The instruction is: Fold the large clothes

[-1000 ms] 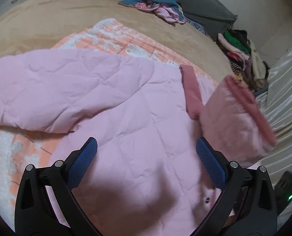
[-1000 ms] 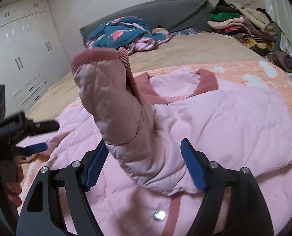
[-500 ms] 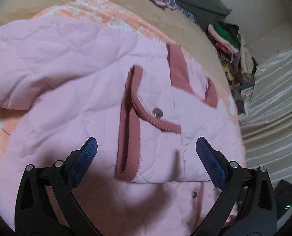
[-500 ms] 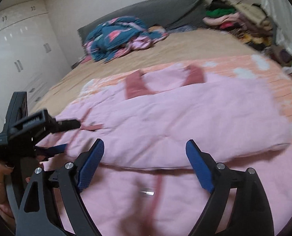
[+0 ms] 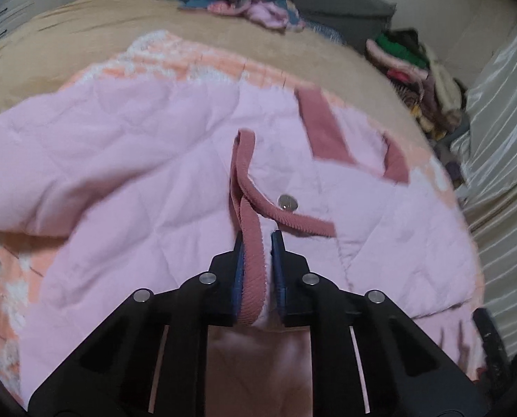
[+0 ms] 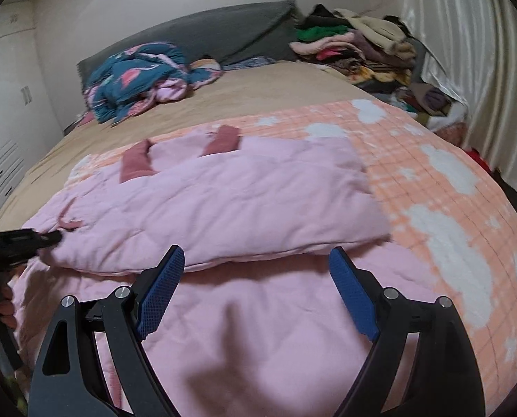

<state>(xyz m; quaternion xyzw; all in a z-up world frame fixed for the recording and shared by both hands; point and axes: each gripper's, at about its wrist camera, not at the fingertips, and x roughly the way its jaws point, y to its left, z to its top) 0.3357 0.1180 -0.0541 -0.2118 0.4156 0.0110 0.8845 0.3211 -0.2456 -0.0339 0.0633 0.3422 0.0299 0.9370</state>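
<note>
A large pink quilted jacket [image 5: 126,173] with dusty-rose ribbed trim lies spread on the bed, one sleeve folded across its body [image 6: 244,208]. My left gripper [image 5: 258,239] is shut on the rose ribbed cuff [image 5: 253,267] of that sleeve, just below a silver snap [image 5: 288,202]. In the right wrist view the left gripper [image 6: 55,237] shows at the far left, held by a hand. My right gripper [image 6: 256,264] hangs open above the jacket's lower part, nothing between its blue pads [image 6: 161,295].
The jacket rests on an orange and white blanket [image 6: 442,180] over a tan bedspread [image 6: 258,93]. A blue patterned garment [image 6: 136,76] lies near the grey headboard cushion [image 6: 223,34]. A pile of clothes [image 6: 355,45] sits at the back right, a curtain [image 6: 467,52] beyond.
The right gripper let go of the sleeve, which now lies flat across the jacket, and swung right. The left gripper went from wide open to shut on the sleeve's cuff.
</note>
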